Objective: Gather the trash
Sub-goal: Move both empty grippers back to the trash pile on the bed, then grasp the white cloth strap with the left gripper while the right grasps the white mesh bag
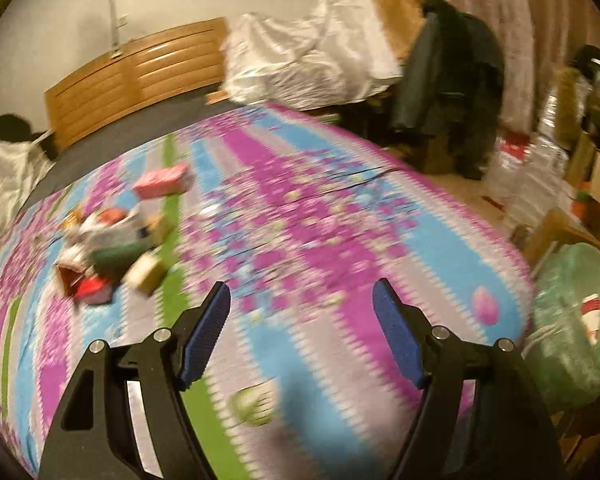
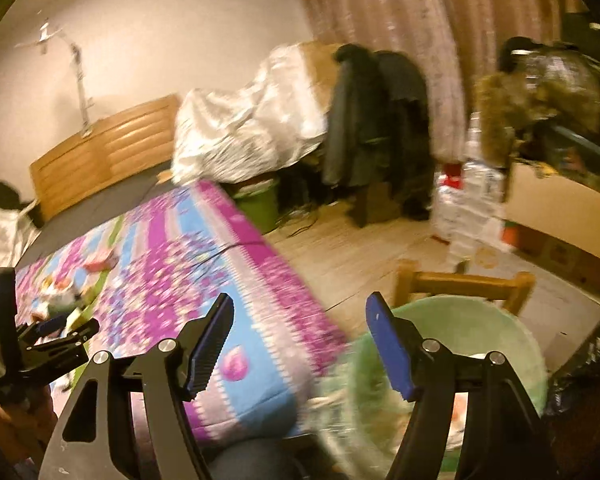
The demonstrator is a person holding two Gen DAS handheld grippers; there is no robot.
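Trash (image 1: 112,244) lies heaped on the bedspread (image 1: 340,240), far left of the left gripper (image 1: 302,332), whose fingers are spread wide and empty. The right gripper (image 2: 300,344), likewise spread and empty, hangs over the green bag (image 2: 480,320) beside the bed, probably the drop-off point.

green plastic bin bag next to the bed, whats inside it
The translucent green plastic bin bag holds a white-and-red paper cup, seen through its side. The right wrist view shows pale scraps with an orange patch inside, partly covered by the right tool. Anything deeper is hidden.
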